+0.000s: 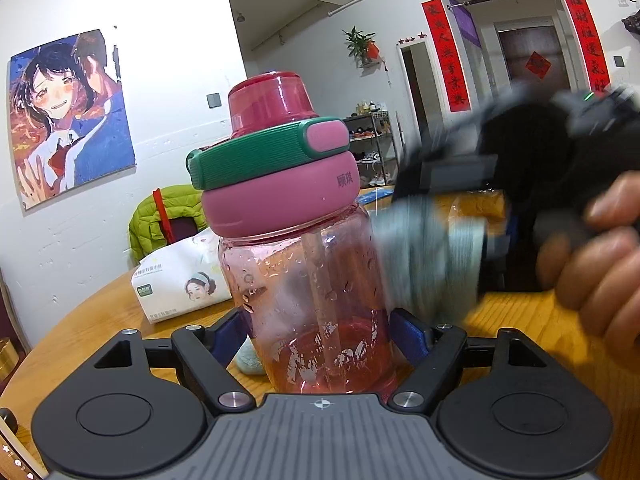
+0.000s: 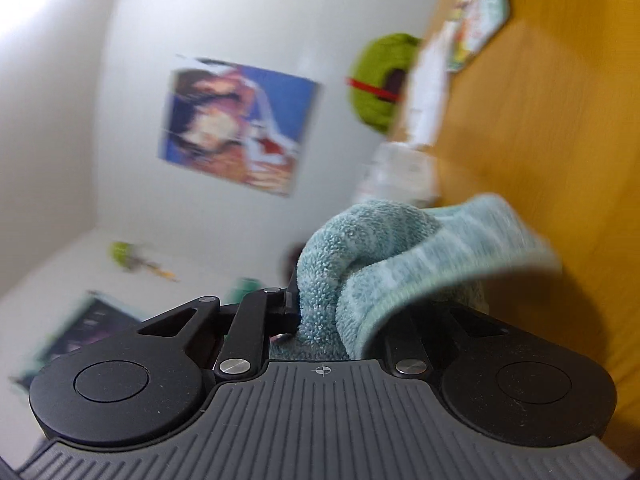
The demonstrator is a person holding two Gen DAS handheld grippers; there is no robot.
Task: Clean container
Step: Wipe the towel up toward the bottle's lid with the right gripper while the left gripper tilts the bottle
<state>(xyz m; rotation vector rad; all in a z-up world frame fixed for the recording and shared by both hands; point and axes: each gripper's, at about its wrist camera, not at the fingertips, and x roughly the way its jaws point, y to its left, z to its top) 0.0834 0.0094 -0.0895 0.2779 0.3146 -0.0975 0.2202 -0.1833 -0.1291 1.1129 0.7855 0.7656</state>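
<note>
A pink see-through water bottle (image 1: 316, 280) with a pink lid, green strap and inner straw stands upright, wet with droplets. My left gripper (image 1: 320, 336) is shut on its lower body, blue pads on both sides. My right gripper (image 2: 340, 304) is shut on a folded light-blue cloth (image 2: 396, 256). In the left wrist view the right gripper (image 1: 532, 168) is blurred, with the cloth (image 1: 432, 252) against the bottle's right side, a hand holding it.
The round wooden table (image 1: 520, 312) carries a white tissue pack (image 1: 180, 280) behind the bottle on the left and a pale stone-like object (image 1: 250, 360) by its base. A green jacket (image 1: 168, 216) hangs on a chair beyond. The right wrist view is tilted and blurred.
</note>
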